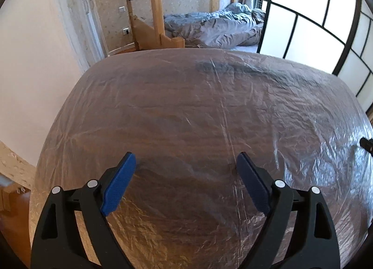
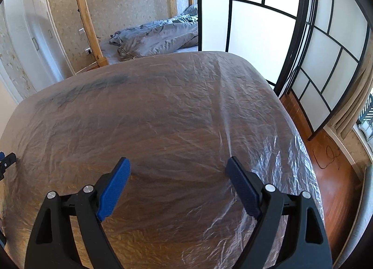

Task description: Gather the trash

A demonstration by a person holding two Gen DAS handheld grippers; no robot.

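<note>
A dark wooden table (image 1: 181, 110) (image 2: 163, 117) is draped in a thin, wrinkled sheet of clear plastic (image 1: 303, 152) (image 2: 275, 157). No loose trash shows on it in either view. My left gripper (image 1: 187, 160) hovers over the near middle of the table, jaws wide apart, blue pads (image 1: 119, 185) bare, nothing between them. My right gripper (image 2: 178, 164) hangs over the table's near right part, also open and empty. The right gripper's tip (image 1: 367, 144) peeks in at the left wrist view's right edge; the left gripper's tip (image 2: 5, 161) shows at the right wrist view's left edge.
Beyond the table's far edge stands a wooden bunk bed (image 1: 156, 12) (image 2: 81, 12) with a rumpled grey duvet (image 1: 214, 26) (image 2: 158, 36). A black-framed white screen (image 1: 314, 24) (image 2: 256, 24) stands at the right. Red-brown floor (image 2: 335, 180) lies past the table's right edge.
</note>
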